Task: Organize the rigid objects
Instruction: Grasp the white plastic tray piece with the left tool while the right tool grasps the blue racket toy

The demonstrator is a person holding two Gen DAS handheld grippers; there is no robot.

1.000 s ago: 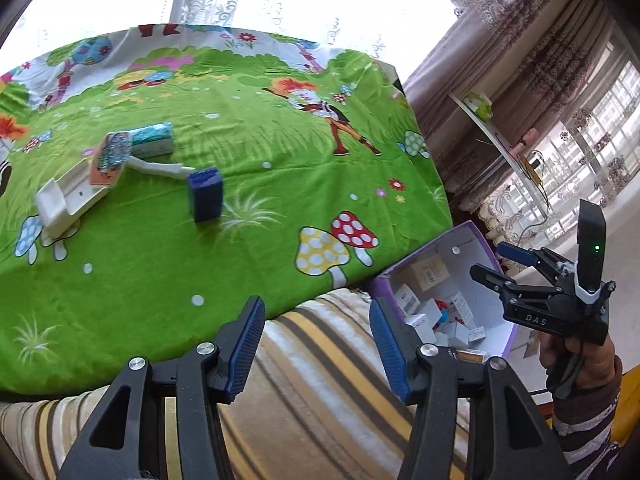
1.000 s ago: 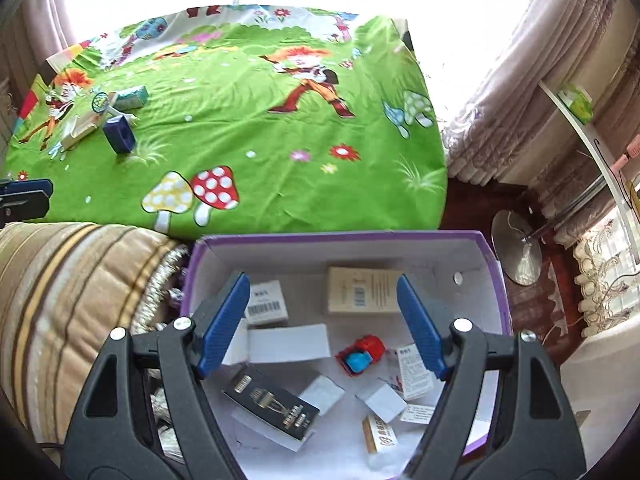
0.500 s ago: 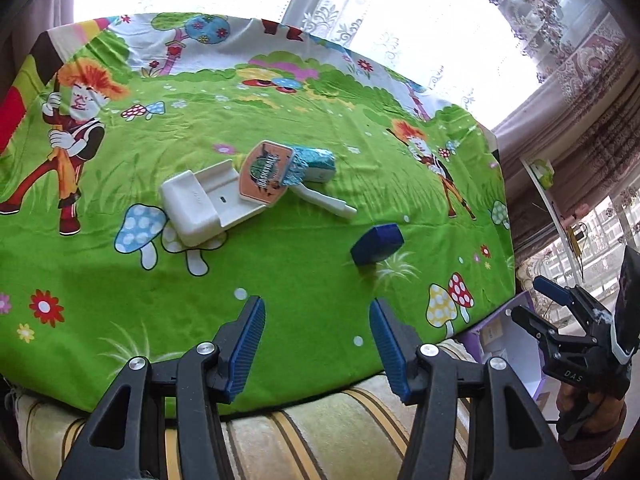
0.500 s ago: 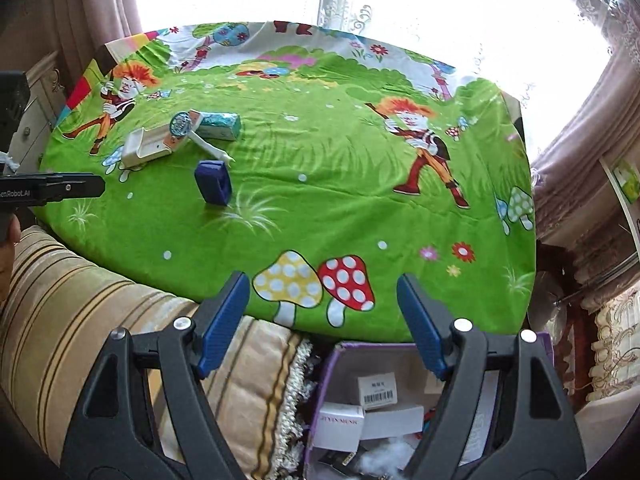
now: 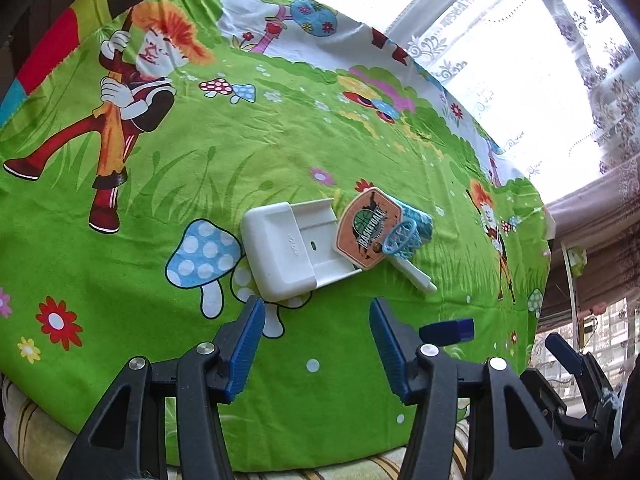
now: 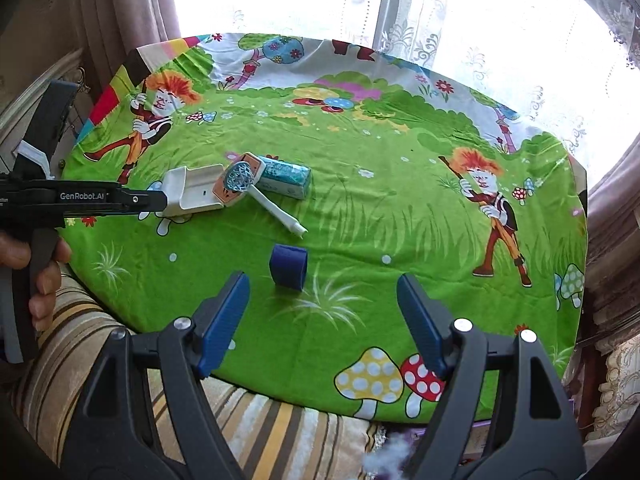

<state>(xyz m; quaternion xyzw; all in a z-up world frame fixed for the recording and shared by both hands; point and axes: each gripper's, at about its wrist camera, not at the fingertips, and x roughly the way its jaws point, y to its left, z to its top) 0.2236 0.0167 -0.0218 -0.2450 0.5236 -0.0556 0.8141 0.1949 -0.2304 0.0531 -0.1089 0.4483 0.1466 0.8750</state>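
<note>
"BASKETBALL" stands on the toy backboard (image 5: 370,227); "GenRobot.AI" on the left claw (image 6: 82,196).

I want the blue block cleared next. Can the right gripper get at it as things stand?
Probably yes: the right gripper is open, and the blue block stands alone on the cloth just ahead, with nothing between.

Counter (image 6: 400,208) covered edge to edge by a green cartoon cloth (image 5: 200,168): grass, mushrooms, red-haired figures. Cluster toward the left edge: white tray (image 6: 192,190), open side up; toy basketball hoop (image 6: 240,178) with its backboard propped on the tray's end, white pole slanting toward the near edge; teal box (image 6: 286,176) just behind the hoop, touching it. Blue block (image 6: 288,266) stands alone, nearer the near edge, apart from the cluster.
</note>
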